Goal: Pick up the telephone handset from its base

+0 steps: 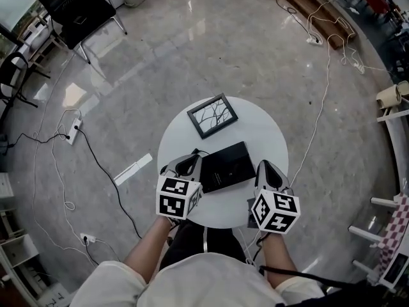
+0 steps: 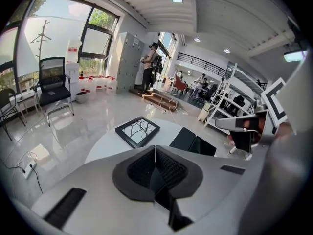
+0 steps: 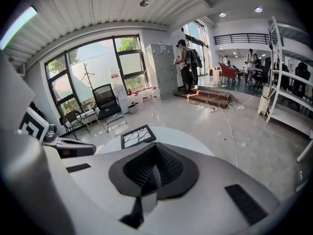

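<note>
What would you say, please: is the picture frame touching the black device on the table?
Apart. The head view shows a strip of bare white table between the picture frame and the black device.

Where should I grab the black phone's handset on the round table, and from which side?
Probably across its narrow width, near mid-length, coming from above. The telephone lies flat and low on the table, so a level approach finds little to clamp. Its section nearest the left gripper looks like a separate long strip, likely the handset; that gripper's shut jaws must open first.
</note>
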